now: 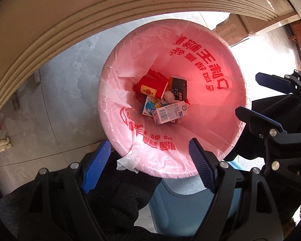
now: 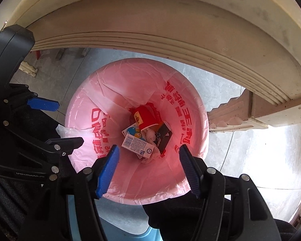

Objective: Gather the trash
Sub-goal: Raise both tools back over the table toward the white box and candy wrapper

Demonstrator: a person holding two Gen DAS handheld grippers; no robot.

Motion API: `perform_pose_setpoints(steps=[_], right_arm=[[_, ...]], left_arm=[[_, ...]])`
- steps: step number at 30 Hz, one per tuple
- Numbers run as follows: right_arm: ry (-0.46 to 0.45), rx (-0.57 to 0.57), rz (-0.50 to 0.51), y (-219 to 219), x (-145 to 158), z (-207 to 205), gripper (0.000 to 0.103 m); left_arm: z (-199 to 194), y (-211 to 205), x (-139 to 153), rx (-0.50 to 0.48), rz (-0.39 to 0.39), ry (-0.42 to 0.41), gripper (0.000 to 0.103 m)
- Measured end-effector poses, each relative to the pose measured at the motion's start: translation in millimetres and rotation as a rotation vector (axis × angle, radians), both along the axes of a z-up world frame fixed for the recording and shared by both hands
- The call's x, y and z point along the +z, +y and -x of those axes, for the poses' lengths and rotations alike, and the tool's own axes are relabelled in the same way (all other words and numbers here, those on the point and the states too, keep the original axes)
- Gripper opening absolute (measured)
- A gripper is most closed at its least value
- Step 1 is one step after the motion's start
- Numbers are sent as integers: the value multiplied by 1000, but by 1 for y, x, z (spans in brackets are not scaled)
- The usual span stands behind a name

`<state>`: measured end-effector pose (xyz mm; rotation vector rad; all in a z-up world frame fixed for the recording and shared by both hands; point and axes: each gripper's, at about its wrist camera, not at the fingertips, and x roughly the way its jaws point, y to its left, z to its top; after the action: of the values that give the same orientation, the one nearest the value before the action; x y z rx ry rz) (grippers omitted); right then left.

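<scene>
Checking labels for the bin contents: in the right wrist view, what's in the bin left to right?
Barcode carton → red cup → dark box. The blue cartoon carton and the crumpled tissue overlap these, so they are left out. All lie at the bottom of the pink bag.

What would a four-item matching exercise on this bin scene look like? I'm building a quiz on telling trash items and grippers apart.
Column A
1. paper cup
2. barcode carton
3. bin liner
4. left gripper

Column B
a. pink, with red print, stretched over the bin rim
b. open, nothing between its blue pads, above the bin's near rim
c. red with a yellow label, lying on its side
d. white, lying on top of the other trash at the bottom

Pairs: 1-c, 2-d, 3-a, 4-b
</scene>
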<state>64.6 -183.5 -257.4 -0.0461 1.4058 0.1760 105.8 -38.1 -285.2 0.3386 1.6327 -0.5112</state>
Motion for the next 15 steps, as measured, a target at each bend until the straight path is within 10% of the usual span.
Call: perform_pose_setpoints(steps=[15], right_arm=[[-188,80,-22,11,169,8,78]], left_arm=[[-5,49,212,-88,22,-278,80]])
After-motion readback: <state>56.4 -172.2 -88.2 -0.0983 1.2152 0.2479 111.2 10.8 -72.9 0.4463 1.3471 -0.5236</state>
